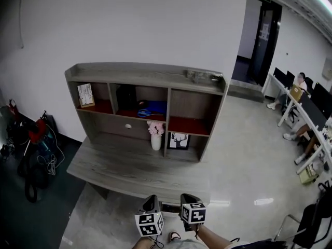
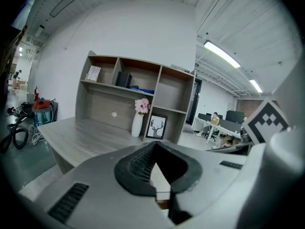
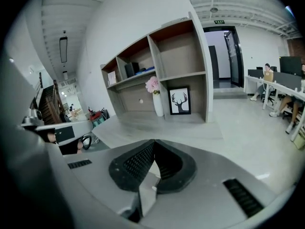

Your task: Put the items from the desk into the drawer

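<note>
A grey desk (image 1: 129, 167) with a shelf unit stands ahead of me. On it are a white vase with pink flowers (image 1: 156, 137) and a framed deer picture (image 1: 178, 140). Left of the vase is the drawer with a white knob (image 1: 128, 126), which is closed. The shelves hold a blue item (image 1: 145, 113), a black box (image 1: 126, 96) and a small card (image 1: 85, 95). My left gripper (image 1: 152, 198) and right gripper (image 1: 188, 196) hover side by side short of the desk's near edge, both shut and empty. Both gripper views show the vase (image 2: 137, 124) (image 3: 157, 104) and the picture (image 2: 156, 127) (image 3: 179, 100).
Bags, a red object and cables (image 1: 31, 139) lie on the floor left of the desk. At the right, people sit at office desks (image 1: 303, 95), beyond an open doorway (image 1: 264, 35). A chair (image 1: 311, 222) stands at the lower right.
</note>
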Motion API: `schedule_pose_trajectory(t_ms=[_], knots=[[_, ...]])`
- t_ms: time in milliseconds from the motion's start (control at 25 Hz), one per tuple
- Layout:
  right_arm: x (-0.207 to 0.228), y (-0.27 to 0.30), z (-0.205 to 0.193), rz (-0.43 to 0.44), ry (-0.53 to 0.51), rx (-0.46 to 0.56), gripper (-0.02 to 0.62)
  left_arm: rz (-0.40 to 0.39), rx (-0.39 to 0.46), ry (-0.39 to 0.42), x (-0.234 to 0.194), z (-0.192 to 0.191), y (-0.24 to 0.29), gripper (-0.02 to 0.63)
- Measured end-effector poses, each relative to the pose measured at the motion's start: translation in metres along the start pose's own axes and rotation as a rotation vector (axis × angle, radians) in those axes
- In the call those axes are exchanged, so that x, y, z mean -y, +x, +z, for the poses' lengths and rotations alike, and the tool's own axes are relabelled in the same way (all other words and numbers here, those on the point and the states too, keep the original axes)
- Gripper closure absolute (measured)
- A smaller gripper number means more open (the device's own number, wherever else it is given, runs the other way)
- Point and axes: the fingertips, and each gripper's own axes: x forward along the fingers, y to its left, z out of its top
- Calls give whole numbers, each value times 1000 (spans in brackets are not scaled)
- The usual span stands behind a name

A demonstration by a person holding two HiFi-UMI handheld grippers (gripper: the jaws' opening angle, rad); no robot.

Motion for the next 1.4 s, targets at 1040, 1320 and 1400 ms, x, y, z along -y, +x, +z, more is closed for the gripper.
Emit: schedule_pose_trajectory(t_ms=[1040,1320,1400], knots=[[19,-10,77,-17,-37,198,595,-32,9,-25,18,41,38,607],[27,-7,71,-3,-19,180,597,-29,-16,-9,17,34,44,606],[28,-7,73,-2,-25,183,597,-30,-15,-8,19,35,46,607]])
